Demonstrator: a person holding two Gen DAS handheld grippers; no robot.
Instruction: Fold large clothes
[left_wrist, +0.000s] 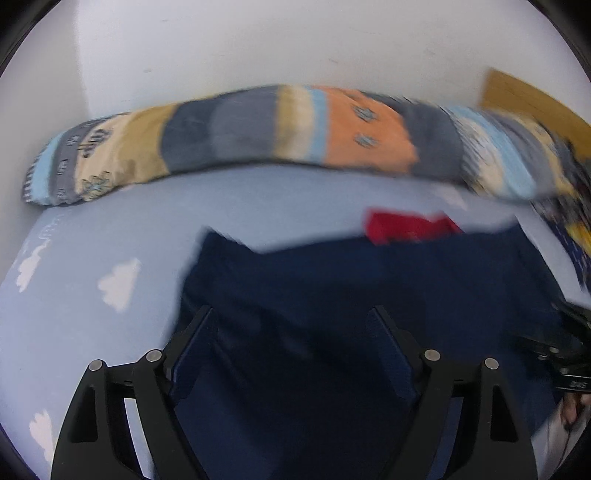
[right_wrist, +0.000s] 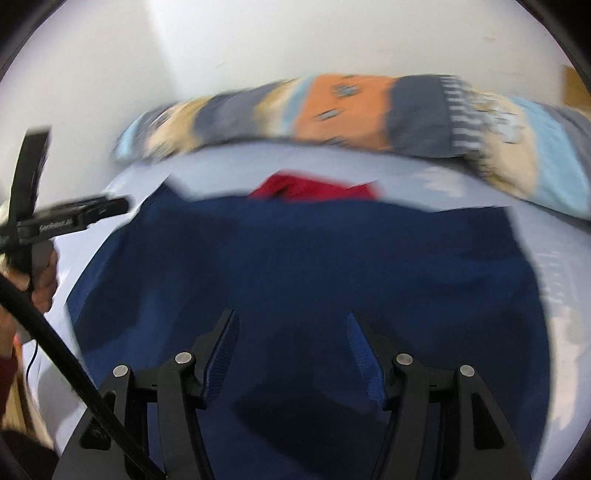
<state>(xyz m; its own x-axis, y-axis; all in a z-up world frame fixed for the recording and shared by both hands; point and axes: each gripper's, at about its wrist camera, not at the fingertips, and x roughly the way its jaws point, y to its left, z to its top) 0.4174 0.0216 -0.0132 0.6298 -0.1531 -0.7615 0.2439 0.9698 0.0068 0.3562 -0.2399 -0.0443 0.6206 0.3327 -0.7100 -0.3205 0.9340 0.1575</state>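
Both grippers hang spread and empty over the navy garment (left_wrist: 369, 295) on the bed (left_wrist: 92, 236): left gripper (left_wrist: 293, 328), right gripper (right_wrist: 291, 332). Only the right wrist view shows a hand (right_wrist: 46, 277).

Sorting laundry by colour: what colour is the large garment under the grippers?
Dark navy blue garment, clearest in the right wrist view.

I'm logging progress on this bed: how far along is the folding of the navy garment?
Done: the navy garment lies spread across the cloud-print sheet, with no clear fold visible through the blur. In hand: nothing; the left gripper and right gripper hover open above it. Left: gripping it and making all the folds; the red cloth lies beyond.
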